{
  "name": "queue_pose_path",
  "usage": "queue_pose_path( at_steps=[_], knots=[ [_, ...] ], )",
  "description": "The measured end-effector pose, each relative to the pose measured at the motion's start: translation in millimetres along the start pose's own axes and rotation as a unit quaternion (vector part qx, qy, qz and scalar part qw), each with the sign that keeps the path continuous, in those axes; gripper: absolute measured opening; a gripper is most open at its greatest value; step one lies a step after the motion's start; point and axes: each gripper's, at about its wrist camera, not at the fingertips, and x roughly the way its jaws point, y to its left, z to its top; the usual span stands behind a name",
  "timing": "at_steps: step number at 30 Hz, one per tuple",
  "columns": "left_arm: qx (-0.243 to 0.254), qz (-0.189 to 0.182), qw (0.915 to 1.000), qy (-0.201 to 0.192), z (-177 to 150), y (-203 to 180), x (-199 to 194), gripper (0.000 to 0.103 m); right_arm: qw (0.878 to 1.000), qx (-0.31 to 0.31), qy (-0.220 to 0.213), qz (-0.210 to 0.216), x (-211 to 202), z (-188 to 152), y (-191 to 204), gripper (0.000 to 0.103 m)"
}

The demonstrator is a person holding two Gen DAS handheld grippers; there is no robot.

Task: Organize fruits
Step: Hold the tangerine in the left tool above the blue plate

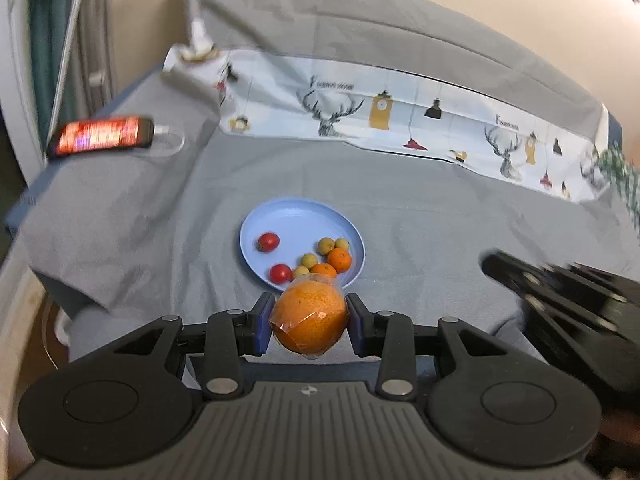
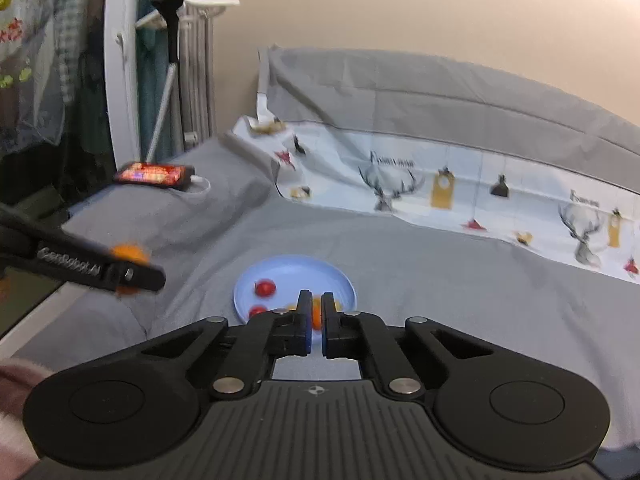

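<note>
My left gripper (image 1: 310, 316) is shut on a large orange (image 1: 310, 316) wrapped in clear plastic, held above the bed just in front of a light blue plate (image 1: 296, 216). The plate holds two red tomatoes (image 1: 268, 241), two small oranges (image 1: 339, 259) and several small yellow-green fruits (image 1: 325, 245). In the right wrist view the left gripper (image 2: 128, 270) shows at the left with the orange (image 2: 128, 254) blurred. My right gripper (image 2: 316, 320) is nearly closed and empty, hovering before the plate (image 2: 340, 280).
Grey sheet (image 1: 440, 220) covers the bed. A white patterned cloth (image 1: 400, 120) lies along the back. A lit phone (image 1: 100, 136) on a charging cable rests at the left edge. The right gripper's body (image 1: 568, 308) is at the right.
</note>
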Motion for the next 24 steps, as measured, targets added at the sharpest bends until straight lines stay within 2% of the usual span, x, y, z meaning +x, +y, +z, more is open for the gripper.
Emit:
queue_pose_path(
  at_steps=[1,2,4,7,10,12,14,16,20,24],
  knots=[
    [-0.009,0.003,0.9999,0.007,1.7,4.2,3.2,0.042,1.0,-0.001,-0.001,-0.011,14.4,0.8,-5.5,0.0],
    [-0.011,0.009,0.9998,0.009,2.5,7.2,5.4,0.042,0.999,0.015,0.02,-0.021,31.2,4.7,-16.1,0.0],
    [-0.013,0.025,0.9995,0.014,4.7,12.3,11.7,0.042,0.995,0.094,0.031,-0.02,50.1,11.4,-46.4,0.001],
    [-0.024,0.029,0.9989,0.03,14.4,21.3,28.8,0.042,0.995,0.09,0.028,-0.045,54.8,5.3,-70.4,0.002],
    [-0.023,0.035,0.998,0.047,27.0,25.0,50.7,0.042,0.992,0.099,0.044,-0.069,59.7,-5.7,-90.0,0.004],
    [-0.021,0.041,0.9969,0.064,35.4,24.4,69.5,0.042,0.989,0.111,0.052,-0.08,67.1,-12.8,-102.9,0.017],
    [-0.018,0.041,0.9964,0.072,40.1,22.3,82.8,0.042,0.986,0.123,0.059,-0.093,76.7,-19.0,-113.1,0.052],
    [-0.011,0.045,0.9961,0.075,44.7,19.9,93.6,0.042,0.985,0.128,0.06,-0.099,86.0,-24.3,-119.4,0.065],
    [-0.007,0.046,0.9952,0.086,53.4,16.3,111.0,0.042,0.986,0.11,0.067,-0.103,110.6,-29.9,-123.9,0.082],
    [0.0,0.052,0.9943,0.093,61.6,12.0,129.2,0.042,0.986,0.1,0.078,-0.109,134.4,-32.9,-129.7,0.089]
  ],
)
